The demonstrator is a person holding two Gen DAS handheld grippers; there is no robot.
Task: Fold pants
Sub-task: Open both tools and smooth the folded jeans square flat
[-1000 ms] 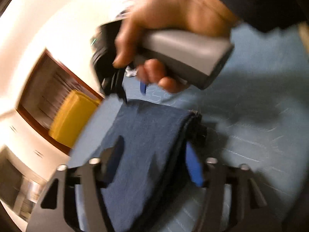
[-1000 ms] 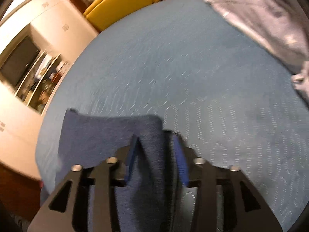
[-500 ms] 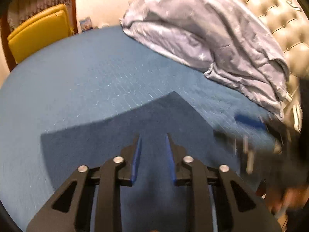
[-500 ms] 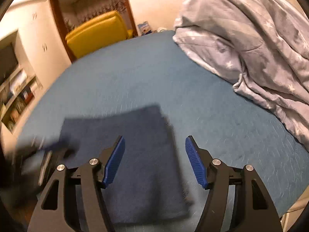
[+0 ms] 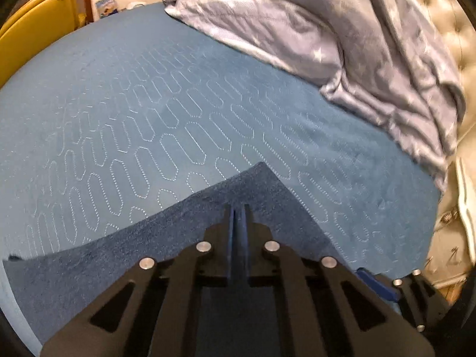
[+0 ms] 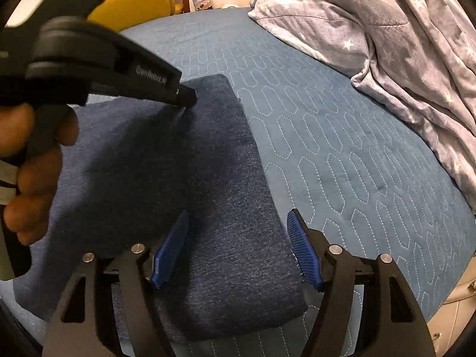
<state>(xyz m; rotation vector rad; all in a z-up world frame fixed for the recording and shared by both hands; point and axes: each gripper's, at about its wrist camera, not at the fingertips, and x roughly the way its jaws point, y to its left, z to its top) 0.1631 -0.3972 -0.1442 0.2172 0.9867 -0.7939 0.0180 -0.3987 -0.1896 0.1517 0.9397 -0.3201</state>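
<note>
The folded pants (image 6: 184,184) are lying on the bed (image 6: 342,136) near its front edge, the left gripper (image 5: 237,220), fingers together, pressing its top to flatten it, while the right gripper (image 6: 238,250) is hovering apart over the near fold.

Both wrist views low and close over the folded pants (image 5: 184,238), facing the duvet (image 6: 401,44).
</note>
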